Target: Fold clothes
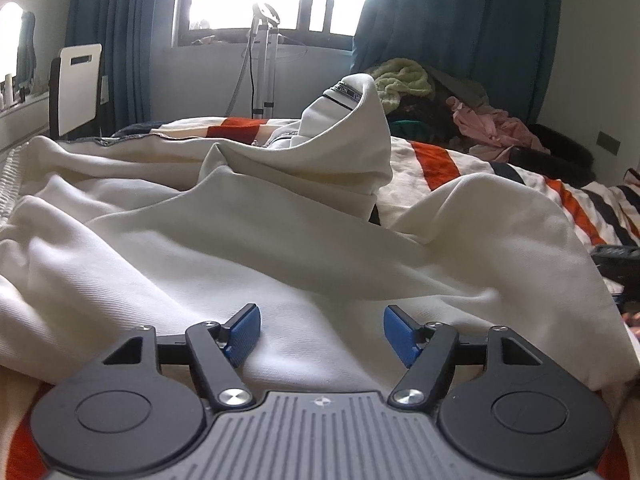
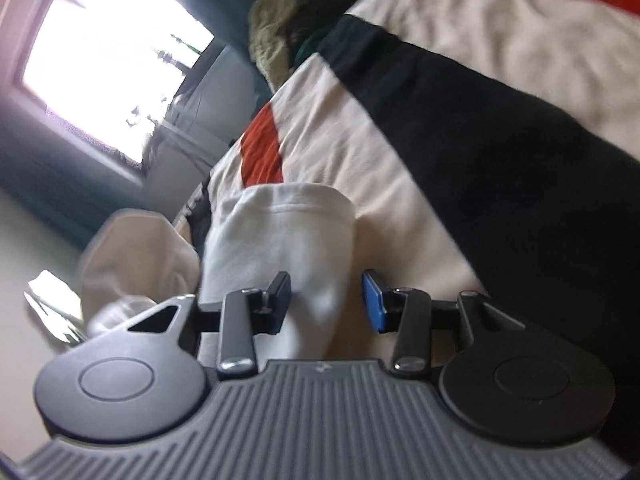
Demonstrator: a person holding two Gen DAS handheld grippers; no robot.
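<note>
A cream-white garment (image 1: 240,220) lies crumpled on a striped bedspread (image 1: 500,184). Its collar end (image 1: 352,104) with a dark band stands up at the far side. My left gripper (image 1: 322,330) is open just above the near part of the cloth, blue pads apart, holding nothing. In the right wrist view, tilted and blurred, a white folded part of the garment (image 2: 280,248) runs between the fingers. My right gripper (image 2: 326,300) is open, its pads on either side of that cloth and apart from it.
A pile of other clothes (image 1: 460,108), yellow, pink and dark, lies at the bed's far right. A white chair (image 1: 78,84) stands at the left, a metal stand (image 1: 262,64) under the window. A dark object (image 1: 618,264) shows at the right edge.
</note>
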